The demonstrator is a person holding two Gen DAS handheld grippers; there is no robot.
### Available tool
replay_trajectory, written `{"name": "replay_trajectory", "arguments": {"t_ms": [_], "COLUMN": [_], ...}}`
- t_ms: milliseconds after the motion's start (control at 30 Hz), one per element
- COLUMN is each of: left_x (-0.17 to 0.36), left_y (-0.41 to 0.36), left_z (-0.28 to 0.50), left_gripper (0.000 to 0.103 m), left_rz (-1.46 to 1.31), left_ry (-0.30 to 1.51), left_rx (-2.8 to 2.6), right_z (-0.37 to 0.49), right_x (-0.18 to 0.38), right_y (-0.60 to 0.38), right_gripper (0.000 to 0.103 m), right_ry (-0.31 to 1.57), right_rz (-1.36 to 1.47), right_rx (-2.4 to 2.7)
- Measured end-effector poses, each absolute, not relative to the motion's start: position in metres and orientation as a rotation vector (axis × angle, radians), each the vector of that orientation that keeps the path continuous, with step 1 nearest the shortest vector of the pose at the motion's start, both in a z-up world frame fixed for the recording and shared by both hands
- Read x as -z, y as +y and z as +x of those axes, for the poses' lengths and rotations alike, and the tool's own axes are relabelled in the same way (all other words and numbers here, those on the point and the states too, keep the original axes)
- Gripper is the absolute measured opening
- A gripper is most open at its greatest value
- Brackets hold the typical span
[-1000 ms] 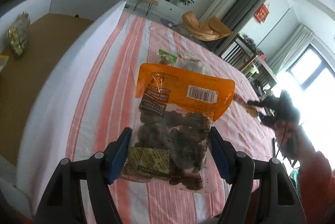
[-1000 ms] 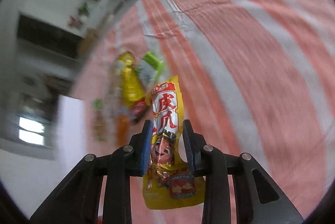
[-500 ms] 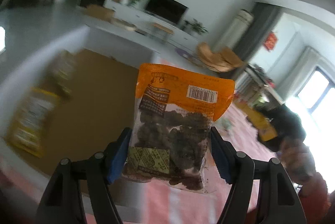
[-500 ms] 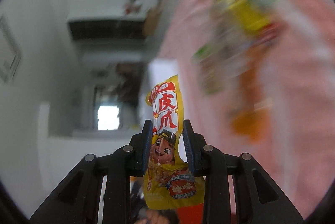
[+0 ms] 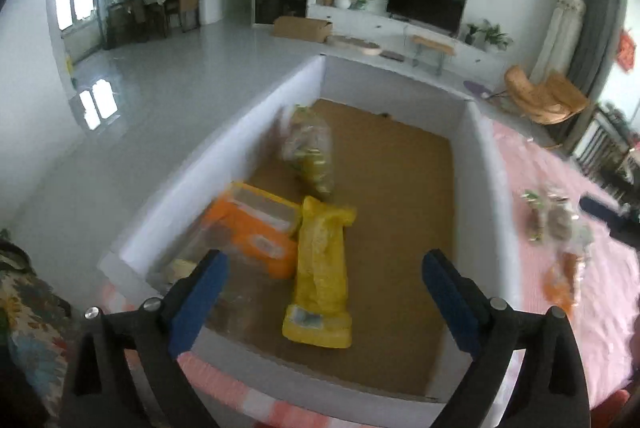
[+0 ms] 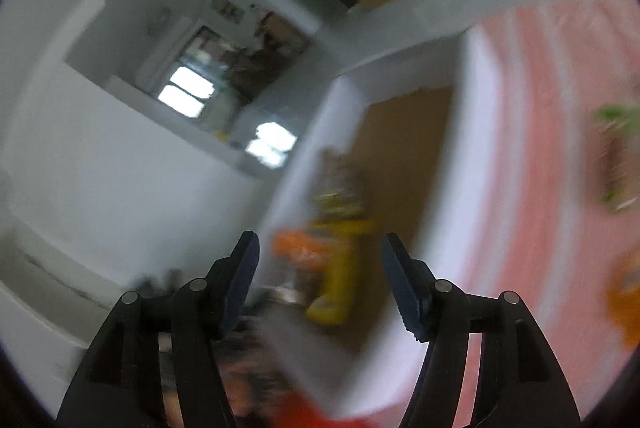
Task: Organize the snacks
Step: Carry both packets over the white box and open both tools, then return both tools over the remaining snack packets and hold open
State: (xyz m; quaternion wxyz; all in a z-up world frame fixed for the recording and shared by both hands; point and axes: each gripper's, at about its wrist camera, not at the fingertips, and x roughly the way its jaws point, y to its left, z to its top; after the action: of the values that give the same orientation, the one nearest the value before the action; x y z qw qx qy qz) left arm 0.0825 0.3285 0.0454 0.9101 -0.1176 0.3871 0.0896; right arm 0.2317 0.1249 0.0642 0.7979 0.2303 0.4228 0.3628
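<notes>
A white-walled box with a brown floor fills the left wrist view. In it lie a greenish bag, an orange-topped bag of dark snacks and a yellow pouch. My left gripper hangs above the box's near end, jaws opening wide, nothing between them. The blurred right wrist view shows the box with the yellow pouch and the orange-topped bag. My right gripper is above its near corner, jaws opening and empty.
Several loose snack packs lie on the pink striped cloth right of the box, an orange one nearest. In the right wrist view they blur at the right edge. A red sleeve shows below.
Both grippers swung from over the striped cloth to the box and let go. The orange-topped bag and the yellow pouch now lie on the box floor.
</notes>
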Motion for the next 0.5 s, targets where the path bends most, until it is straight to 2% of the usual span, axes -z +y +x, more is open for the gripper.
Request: {"name": "replay_trajectory", "arguments": {"t_ms": [133, 267, 367, 500], "left_x": [-0.059, -0.053, -0.019, 0.032], "left_y": [0.27, 0.167, 0.101, 0.056], "left_z": [0.083, 0.083, 0.1, 0.134], "left_gripper": [0.097, 0.103, 0.103, 0.103], "left_rz": [-0.269, -0.208, -0.171, -0.109], "left_ry": [0.778, 0.817, 0.929, 0.991], "left_rx": [-0.006, 0.207, 0.282, 0.242], "right_z": [0.21, 0.181, 0.166, 0.163], "right_x": [-0.035, 0.027, 0.058, 0.081], "right_y": [0.057, -0.045, -0.109, -0.177], "right_gripper": [0.073, 0.073, 0.073, 0.073], "right_ry": [0.802, 0.786, 0.835, 0.888], "right_rz": [0.195, -0.062, -0.111, -0.047], "right_rx": [-0.503, -0.126, 0.056, 0.224]}}
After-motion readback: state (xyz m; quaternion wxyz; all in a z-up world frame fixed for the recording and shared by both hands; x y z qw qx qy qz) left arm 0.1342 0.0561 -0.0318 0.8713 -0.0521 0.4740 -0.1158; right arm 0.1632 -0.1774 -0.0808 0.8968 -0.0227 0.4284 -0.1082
